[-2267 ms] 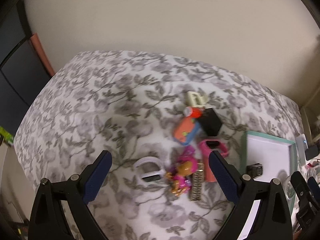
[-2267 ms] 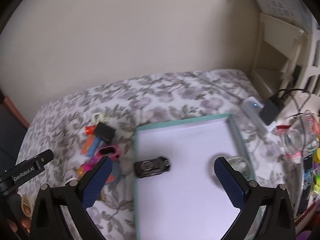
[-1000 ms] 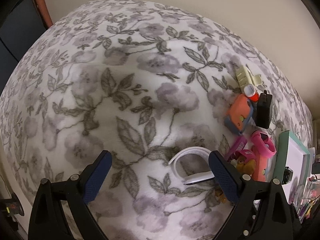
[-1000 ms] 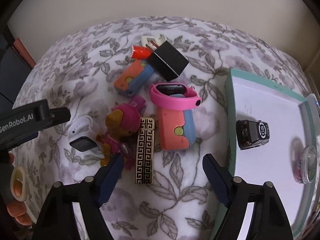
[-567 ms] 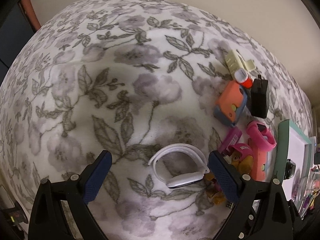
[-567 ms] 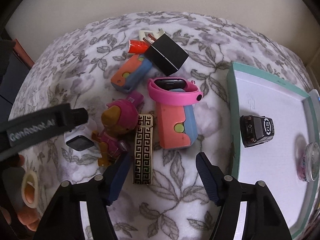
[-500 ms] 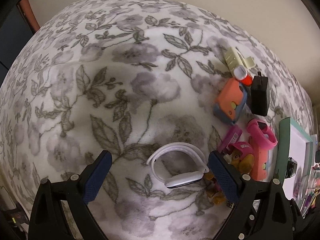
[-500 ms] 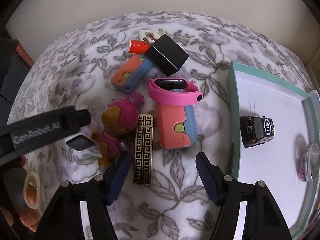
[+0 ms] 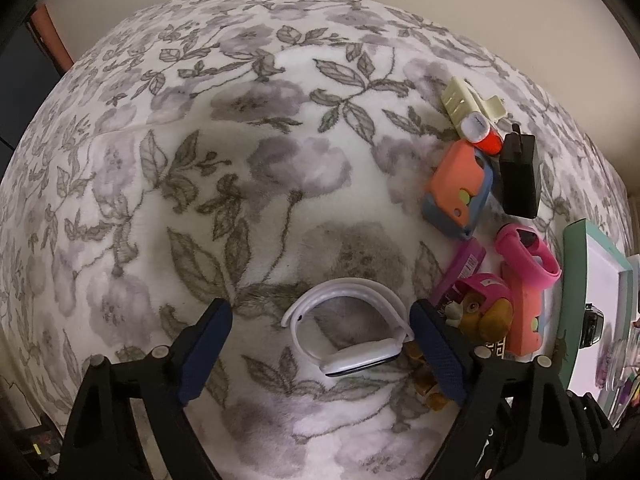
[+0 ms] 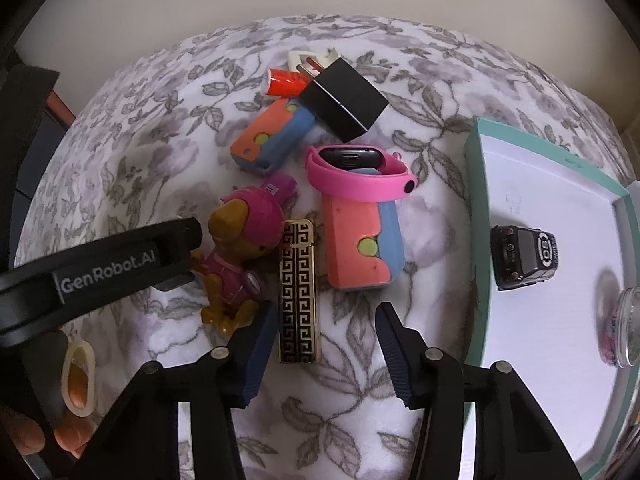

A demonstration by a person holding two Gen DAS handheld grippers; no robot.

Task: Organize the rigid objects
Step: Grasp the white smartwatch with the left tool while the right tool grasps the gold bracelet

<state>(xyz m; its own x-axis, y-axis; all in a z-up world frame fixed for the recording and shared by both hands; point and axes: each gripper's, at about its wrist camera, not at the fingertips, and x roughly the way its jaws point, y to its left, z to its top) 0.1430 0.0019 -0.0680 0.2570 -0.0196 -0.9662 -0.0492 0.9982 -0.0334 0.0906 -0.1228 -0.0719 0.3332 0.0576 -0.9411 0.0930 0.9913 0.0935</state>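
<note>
A white smartwatch (image 9: 348,332) lies on the floral blanket between the fingers of my left gripper (image 9: 320,316). Its jaws are closing; the right pad (image 9: 432,340) is at the band, while the left pad stands well clear. In the right wrist view a gold-and-black patterned bar (image 10: 298,292) lies between the fingers of my right gripper (image 10: 324,316). These jaws are closing too, the left finger beside the bar and the right one still apart from it. The left gripper's body (image 10: 108,268) hides the white watch there.
Around the bar lie a pink dog toy (image 10: 244,256), a pink watch (image 10: 356,176), two orange-and-blue cases (image 10: 360,248), a black charger (image 10: 344,100), a red tube (image 10: 284,82) and a cream clip (image 10: 312,58). The teal tray (image 10: 478,200) at right holds a black toy car (image 10: 524,256) and a clear jar (image 10: 628,328).
The right jaws have narrowed around the patterned bar. The left gripper has come down closer over the white watch, its jaws slightly narrower, and its body now covers the watch in the right view.
</note>
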